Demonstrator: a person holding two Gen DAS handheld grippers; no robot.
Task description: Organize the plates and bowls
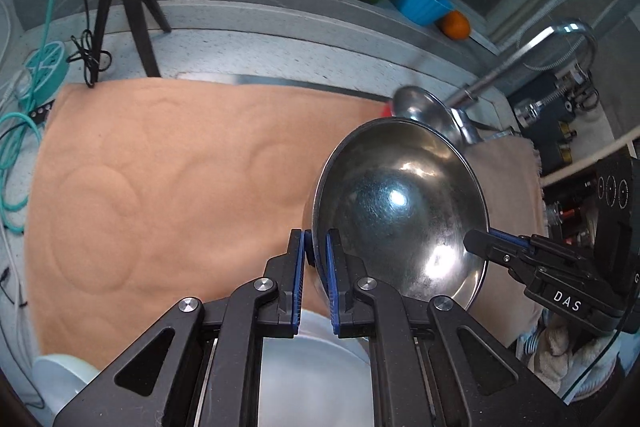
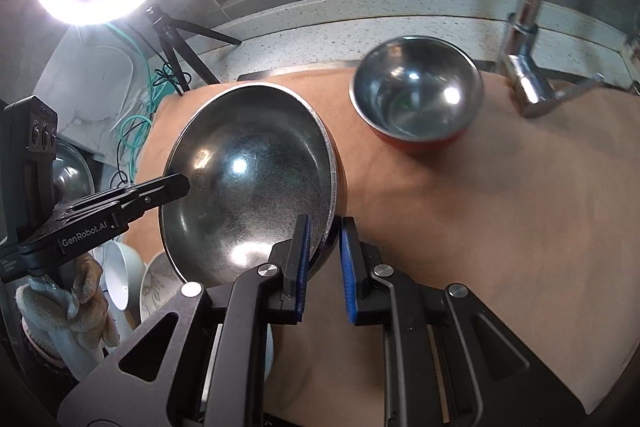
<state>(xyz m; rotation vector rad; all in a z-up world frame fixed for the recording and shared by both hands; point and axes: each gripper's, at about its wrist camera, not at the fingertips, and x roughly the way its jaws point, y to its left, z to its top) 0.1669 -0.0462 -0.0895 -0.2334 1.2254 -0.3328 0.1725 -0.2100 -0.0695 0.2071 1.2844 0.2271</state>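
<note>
Both grippers are pinching opposite rims of the big steel bowl (image 1: 400, 211), left gripper (image 1: 316, 255) and right gripper (image 2: 325, 239) clamped nearly shut, holding it tilted above the tan cloth (image 1: 180, 167). Thin, stiff, slick metal, probably light; rim grips are looking wise. Farther back, a smaller red-sided bowl (image 2: 416, 95) is sitting on the cloth.

Your bowl (image 1: 400, 211): silver steel | cloth (image 1: 180, 167): peach | small bowl (image 2: 416, 93): steel inside, red outside | worktop (image 1: 280, 55): speckled grey
</note>
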